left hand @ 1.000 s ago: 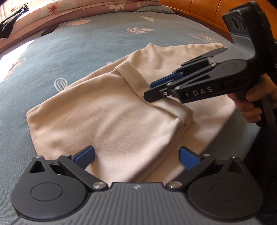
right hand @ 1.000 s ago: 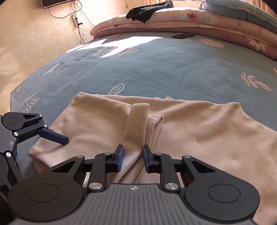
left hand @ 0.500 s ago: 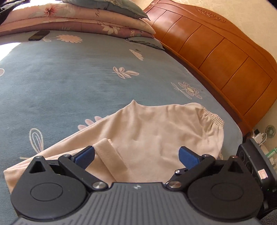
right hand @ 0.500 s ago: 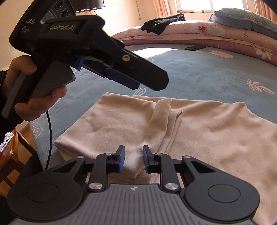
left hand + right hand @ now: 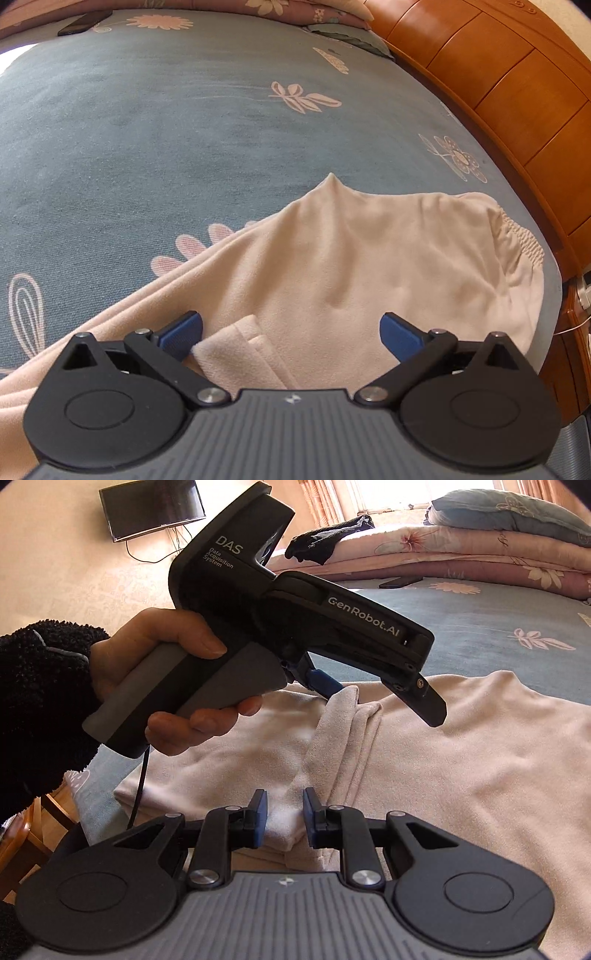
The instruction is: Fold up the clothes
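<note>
So the cream garment (image 5: 332,266) lies flat on the bed (image 5: 147,129), long axis running left-right across us. Our left gripper (image 5: 290,328) hangs wide open right over the folded strip (image 5: 343,716), closest to it. Our right gripper (image 5: 284,821) sits narrow, nearly touching the near fold, probably not clamped yet.

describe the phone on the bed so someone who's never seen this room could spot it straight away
Start at the wide blue-grey bedspread with pale flower prints and look to its far end, where the stack of folded pink floral quilts lies. Just in front of that stack lies the flat black rectangular phone. It is the only small, hard, dark slab there; the other dark item, a crumpled black cloth, sits on the quilts.
</note>
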